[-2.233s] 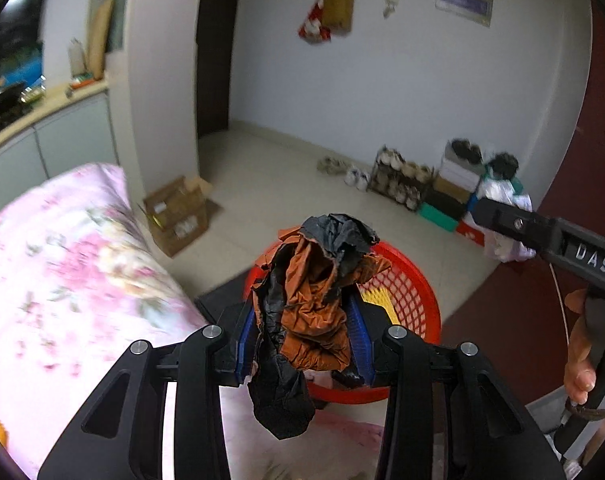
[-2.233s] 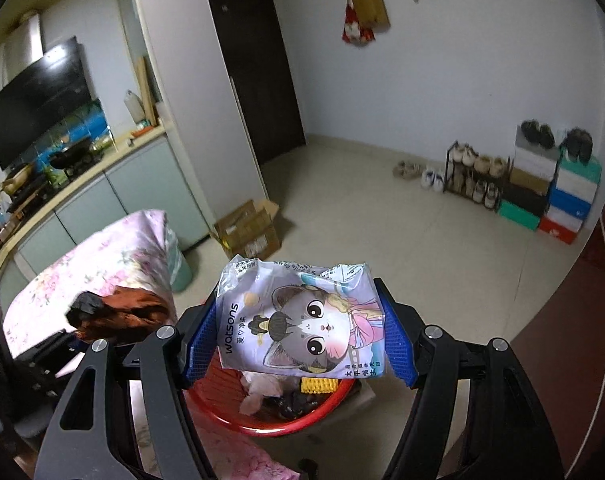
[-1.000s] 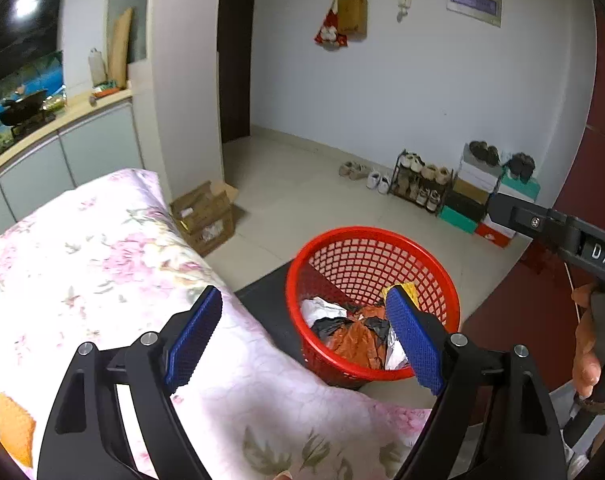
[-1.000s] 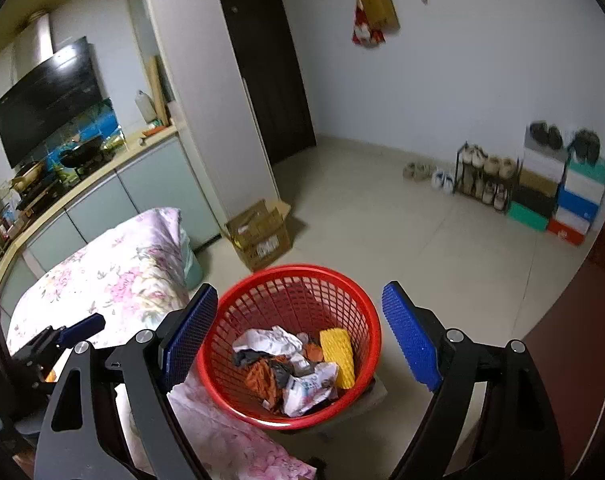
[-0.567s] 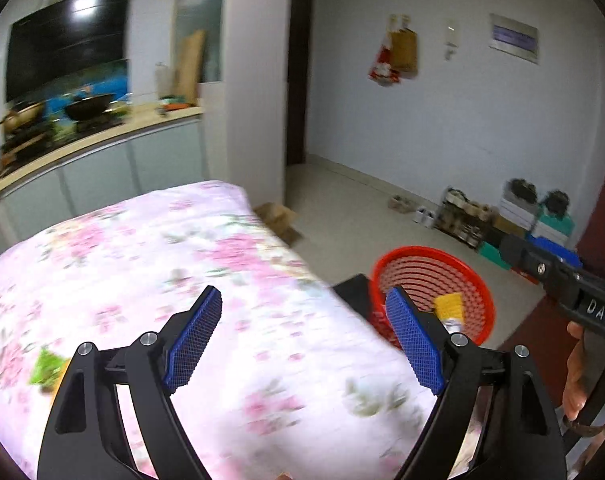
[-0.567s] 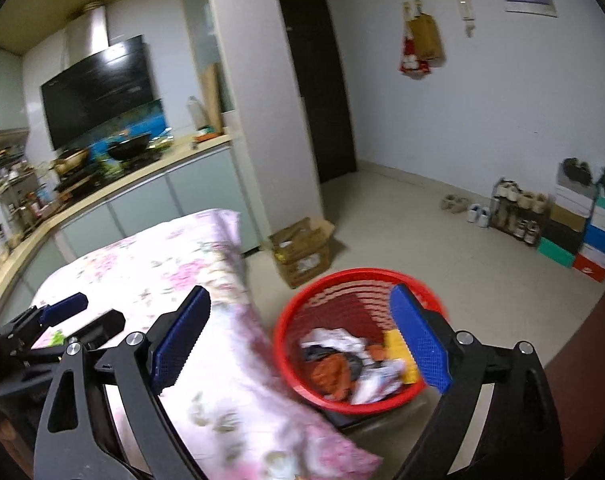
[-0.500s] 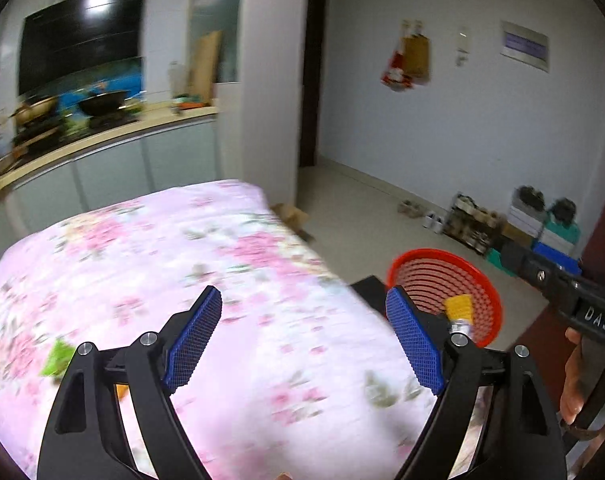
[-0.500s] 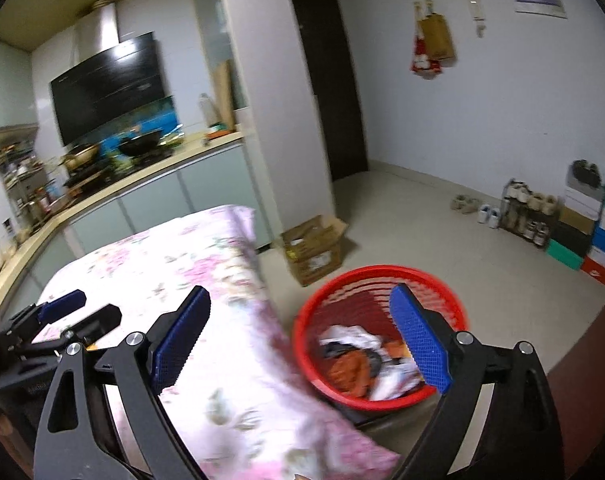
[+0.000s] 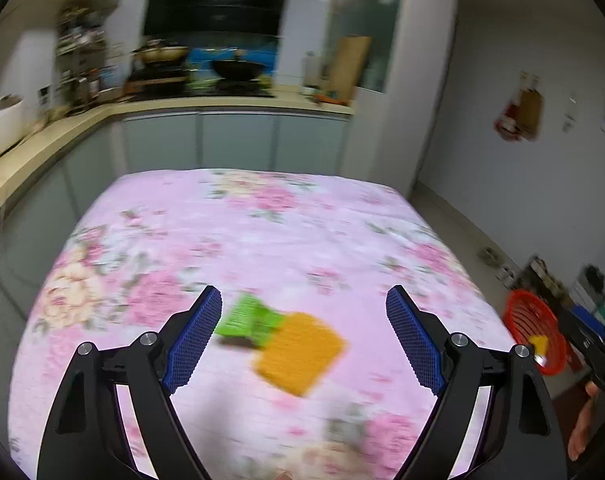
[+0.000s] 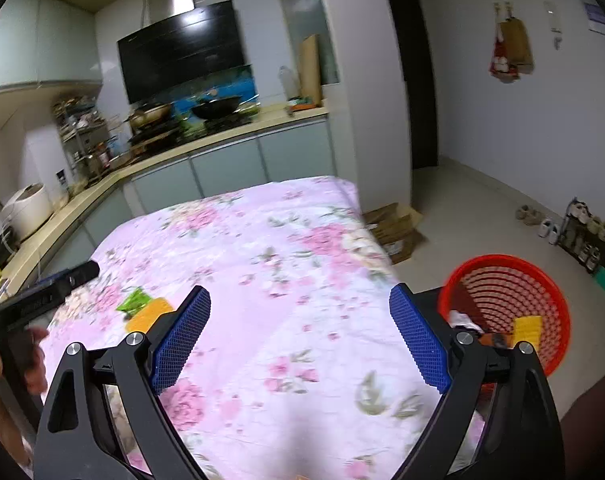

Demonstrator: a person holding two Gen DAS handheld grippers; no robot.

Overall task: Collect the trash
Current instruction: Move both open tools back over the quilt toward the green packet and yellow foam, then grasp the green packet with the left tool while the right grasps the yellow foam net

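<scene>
An orange packet and a green wrapper lie side by side on the pink floral tablecloth. My left gripper is open and empty, hovering above them with both between its fingers in view. My right gripper is open and empty over the cloth's near right part. In the right wrist view the orange packet and green wrapper lie at the left, near the left gripper's body. The red basket stands on the floor at the right, holding several pieces of trash.
A kitchen counter with a wok and pots runs behind the table. A cardboard box sits on the floor by the table's far corner. A shoe rack stands against the right wall. The red basket also shows at the left wrist view's right edge.
Both grippers let their trash drop into the red basket and opened. Both then swung left, away from the basket, over the table; the left now hovers above the orange and green pieces.
</scene>
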